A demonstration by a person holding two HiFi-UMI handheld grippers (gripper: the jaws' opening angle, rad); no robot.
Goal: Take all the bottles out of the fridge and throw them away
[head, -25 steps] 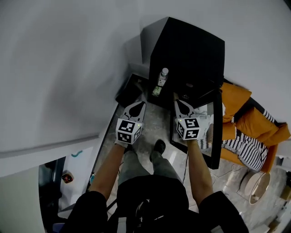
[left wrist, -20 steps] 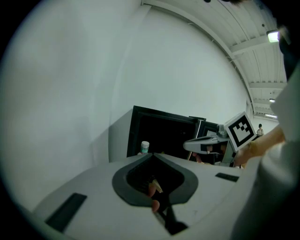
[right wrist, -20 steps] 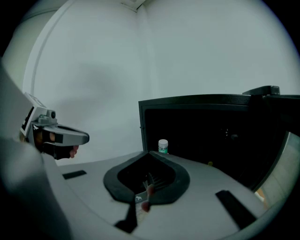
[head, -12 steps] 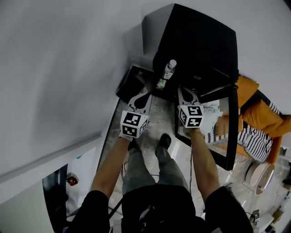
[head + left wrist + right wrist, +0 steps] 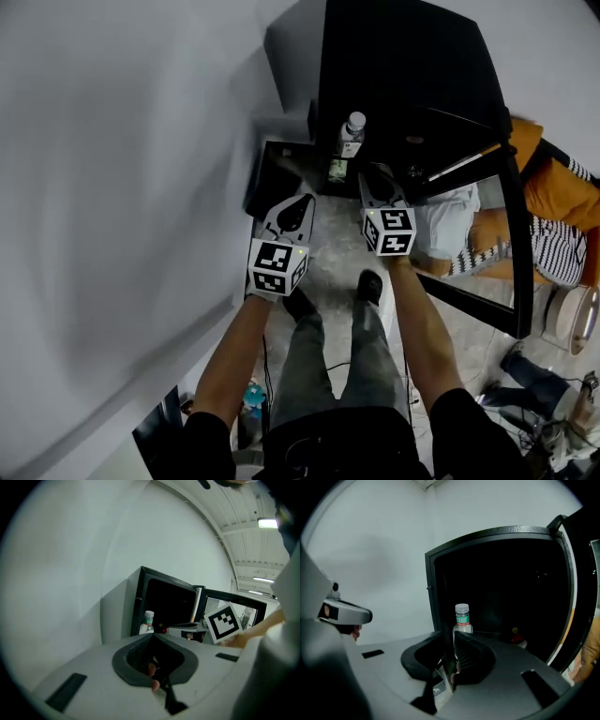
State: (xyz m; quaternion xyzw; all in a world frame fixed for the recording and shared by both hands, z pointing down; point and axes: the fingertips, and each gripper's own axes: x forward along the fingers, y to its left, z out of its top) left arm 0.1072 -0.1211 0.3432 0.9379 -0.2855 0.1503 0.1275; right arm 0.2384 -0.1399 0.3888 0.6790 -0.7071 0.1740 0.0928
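Pale wall (image 5: 122, 187) fills the left of the head view, leaving a narrow strip of grey floor (image 5: 328, 258) between it and the open fridge door (image 5: 514, 253) at right. The left gripper (image 5: 304, 201) and right gripper (image 5: 374, 174) hang over that strip, just short of the black fridge (image 5: 403, 75), whose near left corner holds the upright bottle (image 5: 350, 136). The left gripper view shows its jaws meeting at the tips, empty, with the bottle far ahead, while only the right gripper view shows a small red thing (image 5: 516, 638) deeper inside at right; its jaws, just now opening, stand a slit apart with nothing between them.
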